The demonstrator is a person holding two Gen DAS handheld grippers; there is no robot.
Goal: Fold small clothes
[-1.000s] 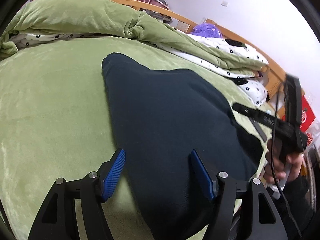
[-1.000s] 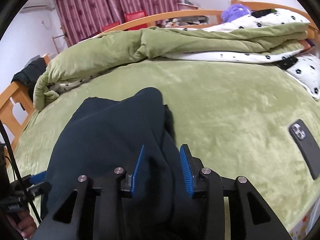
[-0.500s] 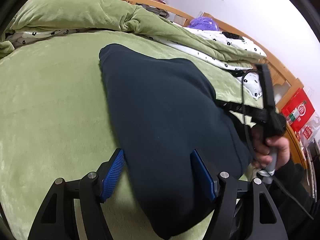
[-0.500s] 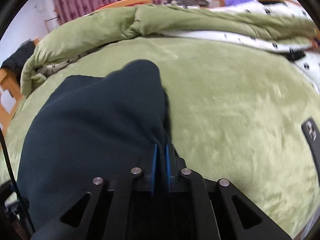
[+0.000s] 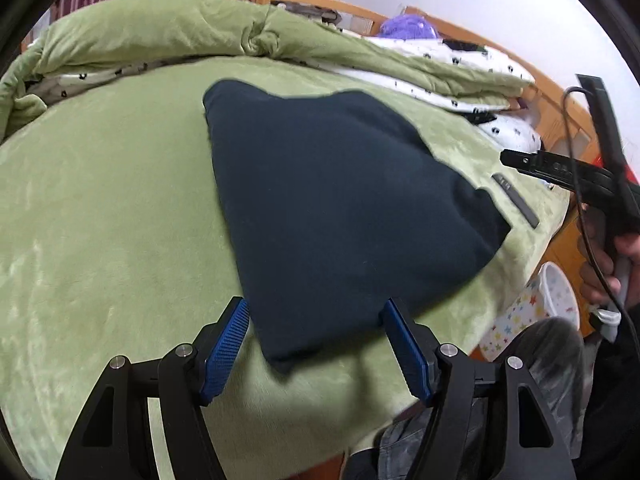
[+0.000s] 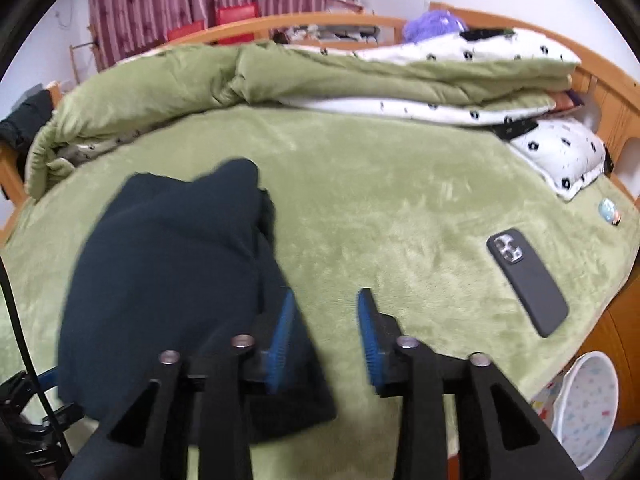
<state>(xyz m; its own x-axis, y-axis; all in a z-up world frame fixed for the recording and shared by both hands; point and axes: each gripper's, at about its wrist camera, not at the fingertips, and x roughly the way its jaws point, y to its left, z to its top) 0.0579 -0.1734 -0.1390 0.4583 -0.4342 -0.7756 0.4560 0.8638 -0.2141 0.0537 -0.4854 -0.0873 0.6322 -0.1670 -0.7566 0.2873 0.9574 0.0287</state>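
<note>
A dark navy garment (image 5: 340, 208) lies folded on the green bed blanket (image 5: 100, 220); it also shows in the right wrist view (image 6: 168, 280). My left gripper (image 5: 316, 336) is open, its blue pads on either side of the garment's near corner, holding nothing. My right gripper (image 6: 326, 332) is open and empty above the blanket, just right of the garment's right edge. The right gripper also shows at the right of the left wrist view (image 5: 520, 162), lifted off the garment.
A rolled green duvet (image 6: 280, 80) and a white spotted pillow (image 6: 560, 152) lie at the back. A dark phone (image 6: 526, 280) lies on the blanket at the right. A white star-patterned bin (image 6: 584, 400) stands beside the bed. A wooden bed frame (image 6: 608, 92) runs around it.
My right gripper was shut on the garment's edge half a second ago; it has opened, let go and drawn back to the right. The garment now lies flatter. My left gripper stayed open.
</note>
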